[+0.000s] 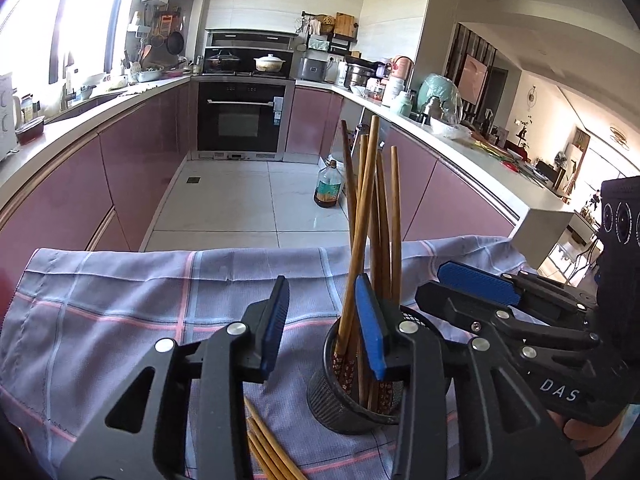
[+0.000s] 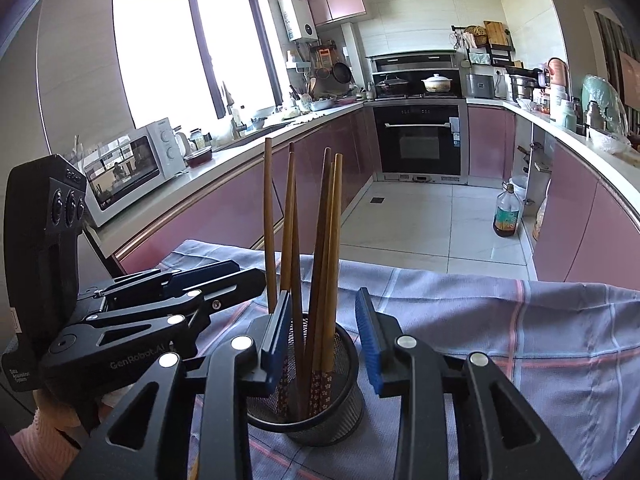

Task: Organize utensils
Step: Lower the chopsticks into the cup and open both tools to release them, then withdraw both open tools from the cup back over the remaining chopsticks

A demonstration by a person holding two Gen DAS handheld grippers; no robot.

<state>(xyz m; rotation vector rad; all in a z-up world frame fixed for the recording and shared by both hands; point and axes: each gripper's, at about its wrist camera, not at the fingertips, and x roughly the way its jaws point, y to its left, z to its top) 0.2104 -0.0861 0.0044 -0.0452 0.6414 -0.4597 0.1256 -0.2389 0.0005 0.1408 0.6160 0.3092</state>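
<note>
Left wrist: loose chopsticks beside holder

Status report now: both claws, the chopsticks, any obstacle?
Left claw open, empty. Right claw open, empty. Chopsticks upright in mesh holder; loose ones on cloth. No obstacle.

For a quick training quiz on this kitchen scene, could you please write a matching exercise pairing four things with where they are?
Things:
1. mesh cup
2. loose chopsticks
3. oil bottle
4. microwave

Places:
A. on the floor
B. on the counter by the window
C. lying flat on the cloth
D. standing on the cloth, holding chopsticks

Pairs: 1-D, 2-C, 3-A, 4-B
</note>
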